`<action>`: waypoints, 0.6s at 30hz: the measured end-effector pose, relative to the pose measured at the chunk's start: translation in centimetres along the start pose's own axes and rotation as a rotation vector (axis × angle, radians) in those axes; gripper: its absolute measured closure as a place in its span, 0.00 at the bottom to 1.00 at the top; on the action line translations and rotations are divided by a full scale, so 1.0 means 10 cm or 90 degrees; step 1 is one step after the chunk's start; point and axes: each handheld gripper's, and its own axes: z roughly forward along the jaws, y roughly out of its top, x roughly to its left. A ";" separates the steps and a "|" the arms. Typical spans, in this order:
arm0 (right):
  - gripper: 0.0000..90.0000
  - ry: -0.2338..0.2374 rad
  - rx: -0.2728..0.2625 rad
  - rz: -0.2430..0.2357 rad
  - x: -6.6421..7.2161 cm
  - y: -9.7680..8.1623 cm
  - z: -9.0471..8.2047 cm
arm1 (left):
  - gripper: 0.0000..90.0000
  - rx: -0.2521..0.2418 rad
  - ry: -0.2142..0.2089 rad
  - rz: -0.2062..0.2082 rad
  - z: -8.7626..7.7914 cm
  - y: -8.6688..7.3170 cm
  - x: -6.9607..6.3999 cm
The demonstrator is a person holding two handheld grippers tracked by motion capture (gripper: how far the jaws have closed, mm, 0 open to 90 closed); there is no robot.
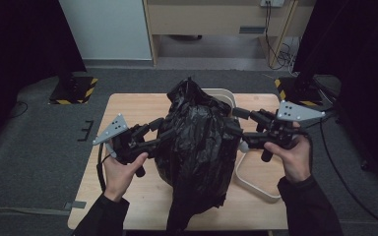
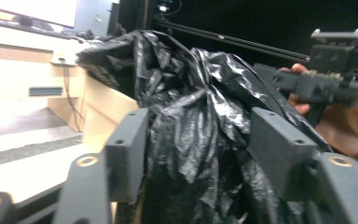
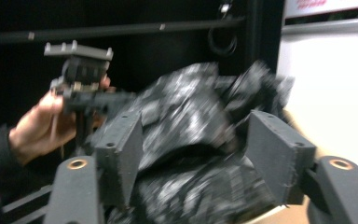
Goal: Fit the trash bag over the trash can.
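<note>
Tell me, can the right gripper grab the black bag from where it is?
Probably yes: the right gripper is already against the bag, its jaws open around crinkled plastic, nothing between.

Light wooden table (image 1: 128, 105) stands on grey carpet floor (image 1: 34, 147). Black-and-yellow striped floor plates (image 1: 74, 91) flank its far corners. Behind: white wall panel (image 1: 106, 27), wooden cabinet (image 1: 211, 17), trailing cables (image 1: 280, 49). Both sides dark
</note>
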 end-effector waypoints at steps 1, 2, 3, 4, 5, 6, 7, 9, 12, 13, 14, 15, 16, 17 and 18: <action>0.40 0.004 0.011 -0.006 0.03 -0.06 0.03 | 0.55 -0.002 -0.002 0.000 0.01 0.00 -0.02; 0.40 0.008 0.019 -0.008 0.04 -0.10 0.05 | 0.60 0.000 0.005 0.005 0.02 0.00 -0.05; 0.42 0.009 0.024 -0.009 0.05 -0.13 0.08 | 0.63 -0.001 0.018 0.012 0.02 0.01 -0.07; 0.47 0.010 0.018 -0.016 0.06 -0.16 0.10 | 0.68 0.001 0.028 0.019 0.01 0.03 -0.08; 0.51 0.012 0.017 -0.015 0.07 -0.18 0.12 | 0.75 0.003 0.037 0.020 0.00 0.04 -0.08; 0.59 0.013 0.016 -0.013 0.07 -0.18 0.13 | 0.80 0.004 0.042 0.022 -0.01 0.05 -0.08; 0.65 0.021 0.019 -0.002 0.07 -0.17 0.13 | 0.85 0.005 0.044 0.023 -0.01 0.06 -0.08; 0.77 0.036 0.032 0.015 0.08 -0.14 0.13 | 0.91 0.010 0.043 0.024 -0.02 0.09 -0.07; 0.89 0.043 0.016 0.022 0.09 -0.08 0.12 | 0.97 0.006 0.031 0.013 0.00 0.14 -0.06; 0.91 0.045 0.011 0.028 0.08 -0.06 0.12 | 0.97 0.005 0.028 0.010 0.02 0.17 -0.06; 0.92 0.036 0.000 0.032 0.06 -0.02 0.11 | 0.97 0.003 0.025 0.007 0.04 0.19 -0.05; 0.93 0.033 -0.005 0.033 0.04 0.01 0.11 | 0.98 0.003 0.025 0.006 0.06 0.21 -0.05; 0.93 0.029 -0.011 0.035 0.03 0.03 0.11 | 0.97 0.003 0.025 0.002 0.10 0.25 -0.04; 0.94 0.017 -0.020 0.036 0.00 0.07 0.11 | 0.97 0.007 0.026 0.002 0.14 0.28 -0.03; 0.94 0.011 -0.020 0.038 -0.02 0.10 0.11 | 0.97 0.011 0.030 0.001 0.18 0.30 -0.02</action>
